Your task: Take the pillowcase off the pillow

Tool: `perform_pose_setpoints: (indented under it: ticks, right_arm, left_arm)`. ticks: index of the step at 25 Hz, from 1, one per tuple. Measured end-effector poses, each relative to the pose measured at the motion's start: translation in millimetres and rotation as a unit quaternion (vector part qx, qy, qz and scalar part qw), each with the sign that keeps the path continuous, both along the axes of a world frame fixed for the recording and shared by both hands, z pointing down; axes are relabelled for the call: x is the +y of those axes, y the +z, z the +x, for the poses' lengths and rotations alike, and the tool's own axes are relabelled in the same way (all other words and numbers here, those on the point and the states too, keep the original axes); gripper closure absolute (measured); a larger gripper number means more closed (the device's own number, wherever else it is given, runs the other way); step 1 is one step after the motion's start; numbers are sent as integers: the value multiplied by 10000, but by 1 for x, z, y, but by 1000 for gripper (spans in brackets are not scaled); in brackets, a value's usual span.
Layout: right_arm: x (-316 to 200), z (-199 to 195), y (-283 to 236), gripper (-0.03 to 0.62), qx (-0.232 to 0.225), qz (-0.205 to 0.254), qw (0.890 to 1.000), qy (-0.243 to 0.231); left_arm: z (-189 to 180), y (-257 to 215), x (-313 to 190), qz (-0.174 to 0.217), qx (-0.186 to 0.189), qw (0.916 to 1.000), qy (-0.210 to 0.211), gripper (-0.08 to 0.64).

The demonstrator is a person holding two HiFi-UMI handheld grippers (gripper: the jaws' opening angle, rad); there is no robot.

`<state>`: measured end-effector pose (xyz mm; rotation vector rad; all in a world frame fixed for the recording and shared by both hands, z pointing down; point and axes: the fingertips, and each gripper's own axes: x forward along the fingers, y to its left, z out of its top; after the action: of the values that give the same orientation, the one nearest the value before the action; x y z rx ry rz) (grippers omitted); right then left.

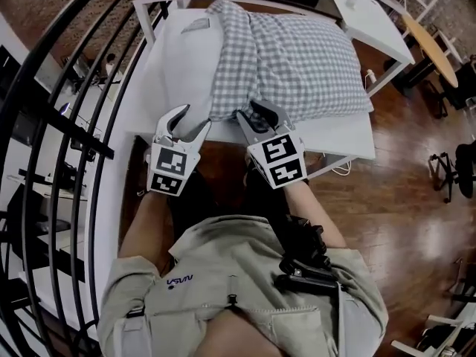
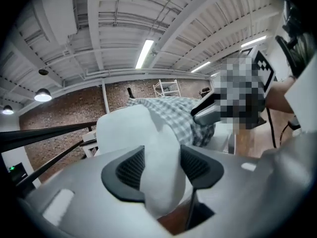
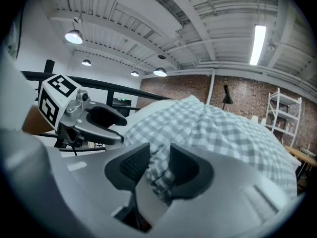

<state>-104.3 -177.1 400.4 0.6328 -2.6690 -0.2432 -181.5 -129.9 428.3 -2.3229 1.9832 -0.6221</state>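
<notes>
A white pillow (image 1: 178, 62) lies on a white table (image 1: 338, 146), its bare left part sticking out of a blue-and-white checked pillowcase (image 1: 297, 58) that covers the rest. My left gripper (image 1: 195, 119) stands open at the near edge, with the pillow's bare white corner (image 2: 158, 148) between its pads. My right gripper (image 1: 253, 110) is open beside it at the pillowcase's open hem. A bunched fold of the checked cloth (image 3: 161, 175) sits between the right gripper's (image 3: 158, 167) jaws, with a gap on the left side. In the left gripper view, the left gripper (image 2: 162, 165) straddles the pillow.
A black metal railing (image 1: 67, 88) curves along the left. A second white desk (image 1: 372, 21) stands behind the table at the upper right. Wooden floor (image 1: 405, 177) lies to the right, with a black chair base (image 1: 450, 173) on it. The person's torso fills the bottom.
</notes>
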Motion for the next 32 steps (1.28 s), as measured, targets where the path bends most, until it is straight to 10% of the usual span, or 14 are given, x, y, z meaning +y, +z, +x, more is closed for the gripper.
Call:
perform_pose_setpoints:
  ticks: [6, 16, 25, 32]
  right_arm:
    - [-15, -13, 11, 550, 385, 508, 9978, 160]
    - [-63, 64, -64, 583, 226, 1444, 9836, 1053]
    - [-104, 122, 25, 584, 975, 701, 9790, 1647]
    - [-101, 122, 42, 583, 818, 384, 9830, 1600]
  left_arm:
    - [-5, -8, -11, 207, -207, 9993, -215, 514]
    - [-53, -106, -14, 1252, 284, 9896, -651, 528]
    - [-67, -4, 5, 423, 1667, 9816, -831, 526]
    - [-49, 17, 12, 403, 1536, 9844, -761, 515]
